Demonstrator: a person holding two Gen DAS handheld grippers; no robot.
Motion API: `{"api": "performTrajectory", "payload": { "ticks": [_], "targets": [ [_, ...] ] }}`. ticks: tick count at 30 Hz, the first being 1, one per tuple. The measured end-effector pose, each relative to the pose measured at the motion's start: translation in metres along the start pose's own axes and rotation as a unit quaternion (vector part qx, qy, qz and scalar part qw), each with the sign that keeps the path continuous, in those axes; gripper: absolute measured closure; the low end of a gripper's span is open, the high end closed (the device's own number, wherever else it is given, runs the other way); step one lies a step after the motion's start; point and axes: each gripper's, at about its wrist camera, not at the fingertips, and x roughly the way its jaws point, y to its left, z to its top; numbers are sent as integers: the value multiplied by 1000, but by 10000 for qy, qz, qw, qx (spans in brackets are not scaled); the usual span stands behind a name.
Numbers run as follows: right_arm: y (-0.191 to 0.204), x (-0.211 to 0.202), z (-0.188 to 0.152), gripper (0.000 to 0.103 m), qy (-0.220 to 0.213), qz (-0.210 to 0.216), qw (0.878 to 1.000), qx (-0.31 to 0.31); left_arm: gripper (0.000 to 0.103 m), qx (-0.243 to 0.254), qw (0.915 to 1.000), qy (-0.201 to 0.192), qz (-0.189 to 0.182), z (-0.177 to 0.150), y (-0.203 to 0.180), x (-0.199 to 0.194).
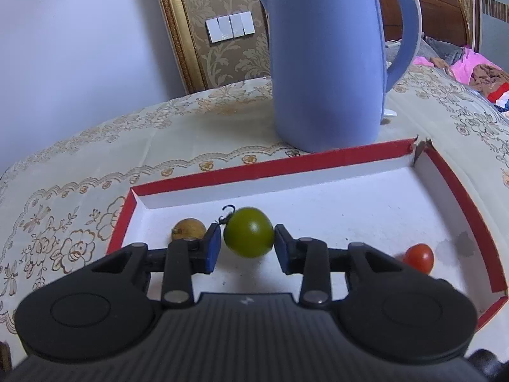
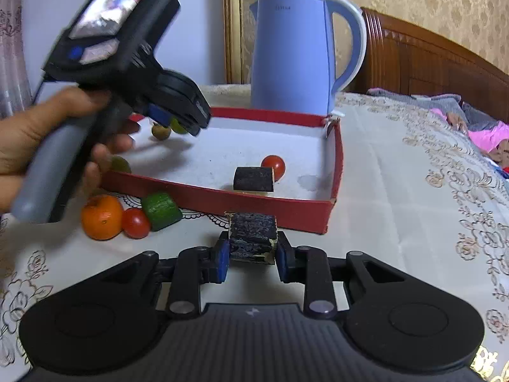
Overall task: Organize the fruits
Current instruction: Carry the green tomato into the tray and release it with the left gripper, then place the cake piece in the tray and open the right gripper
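The left gripper (image 1: pixel 247 245) loosely bracketed a round green fruit (image 1: pixel 248 236) in the red-walled tray's (image 1: pixel 334 156) near-left corner; the right gripper (image 2: pixel 253 259) clamped a dark rectangular block (image 2: pixel 253 237).

We see our left gripper (image 1: pixel 245 248) as a matte black body with a ribbed top plate carrying a small pale lightning mark at 6 o'clock in its own view. Two round black housings with shallow circular recesses sit at 7 and 5 o'clock. Black linkage bars run forward from silver rivets to fingers (image 1: pixel 212 248) faced with blue pads. Our right gripper (image 2: pixel 253 256) is built the same way, with blue pads again. In the right wrist view, at 10 o'clock, the left tool shows a grey handle, a small lit screen, a blue button and a thin dark cable. Our left hand (image 2: pixel 35 133) is bare, no sleeve visible.
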Motion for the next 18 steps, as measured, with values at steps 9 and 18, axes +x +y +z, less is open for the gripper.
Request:
{"api": "performTrajectory", "payload": {
  "ticks": [9,18],
  "targets": [
    [3,-21,28,75,-491,26,9986,-216,46,-32,9994,-309,140,-5,18,-36],
    [-5,35,66,75,-345,-17,9993,-132,2,-423,9902,-965,914,-73,75,-120]
  ]
}}
